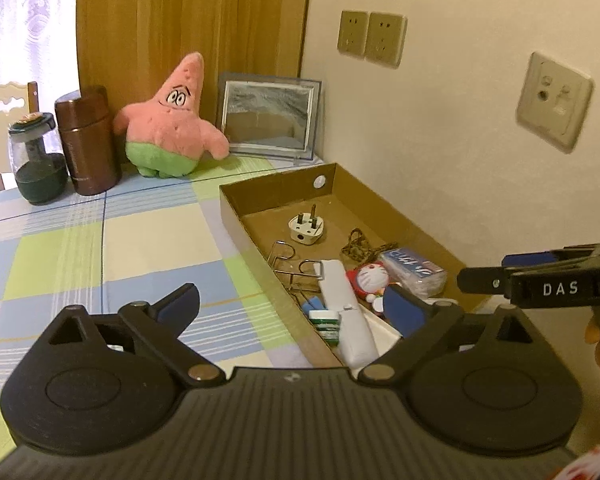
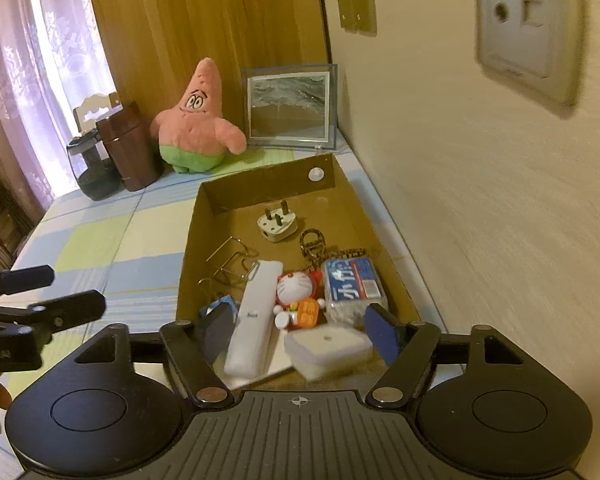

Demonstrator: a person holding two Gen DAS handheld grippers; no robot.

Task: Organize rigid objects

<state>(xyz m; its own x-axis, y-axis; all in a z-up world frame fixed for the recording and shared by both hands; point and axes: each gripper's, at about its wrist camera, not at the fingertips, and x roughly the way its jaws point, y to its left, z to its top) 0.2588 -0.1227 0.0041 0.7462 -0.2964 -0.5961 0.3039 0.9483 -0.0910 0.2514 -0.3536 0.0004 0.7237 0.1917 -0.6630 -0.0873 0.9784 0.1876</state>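
An open cardboard box (image 1: 276,184) lies on the checked tablecloth against the wall. In it are a white plug (image 1: 306,230), wire puzzles (image 1: 296,264), a long white case (image 1: 346,308), a Doraemon figure (image 1: 370,280), a tissue packet (image 1: 414,272) and green-and-white tiles (image 1: 326,322). My left gripper (image 1: 292,308) stands wide open over the box's near left wall, holding nothing. My right gripper (image 2: 300,332) is open over the box's near end. A small white lidded box (image 2: 328,346), blurred, lies between its fingers, and the pads do not press on it.
At the table's far end stand a pink star plush (image 1: 172,120), a brown flask (image 1: 88,140), a glass jar (image 1: 36,160) and a picture frame (image 1: 268,114). The wall with sockets (image 1: 554,100) runs close along the box's right side. Bare tablecloth (image 1: 100,240) spreads left of the box.
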